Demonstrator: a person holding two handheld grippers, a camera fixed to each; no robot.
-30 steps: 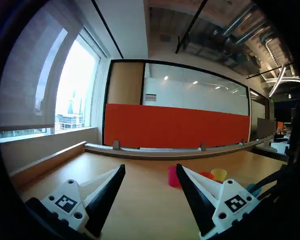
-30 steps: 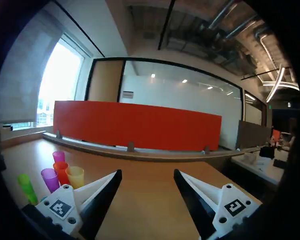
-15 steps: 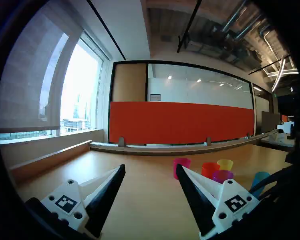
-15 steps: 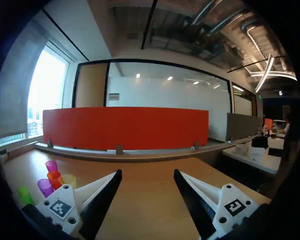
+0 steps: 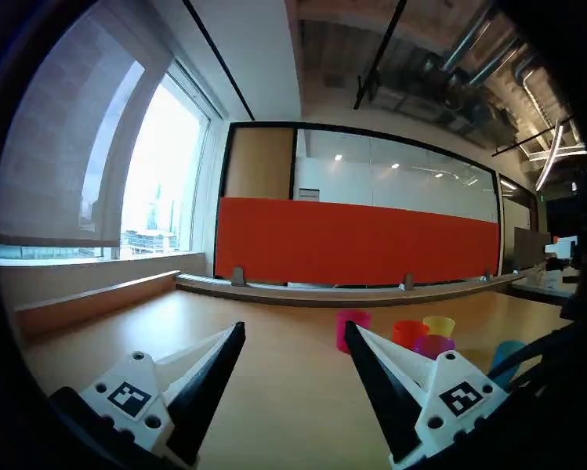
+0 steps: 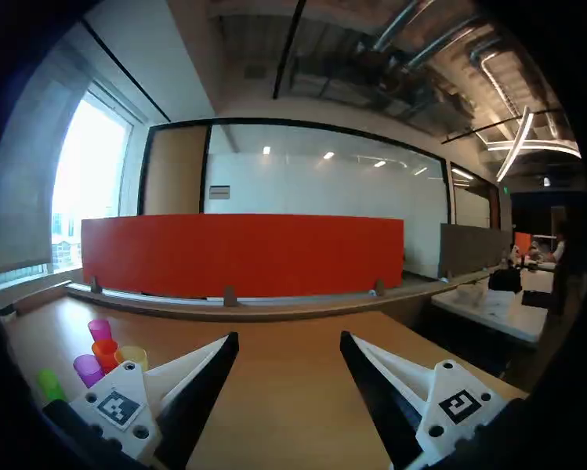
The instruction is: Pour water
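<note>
Cups (image 5: 409, 333) stand clustered; left hand-held gripper (image 5: 293, 325) and right hand-held gripper (image 6: 288, 335) gape apart.

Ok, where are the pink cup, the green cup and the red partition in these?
pink cup (image 5: 356, 318), left gripper view, upper wall just below its rim.
green cup (image 6: 50, 385), right gripper view, middle of its side.
red partition (image 6: 246, 254), right gripper view, centre of its front face.

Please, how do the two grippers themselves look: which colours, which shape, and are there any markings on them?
The left gripper and the right gripper look alike. Each has two black, wedge-shaped jaws that taper to points. Each jaw sits on a white block with small round holes and a square black-and-white marker.
</note>
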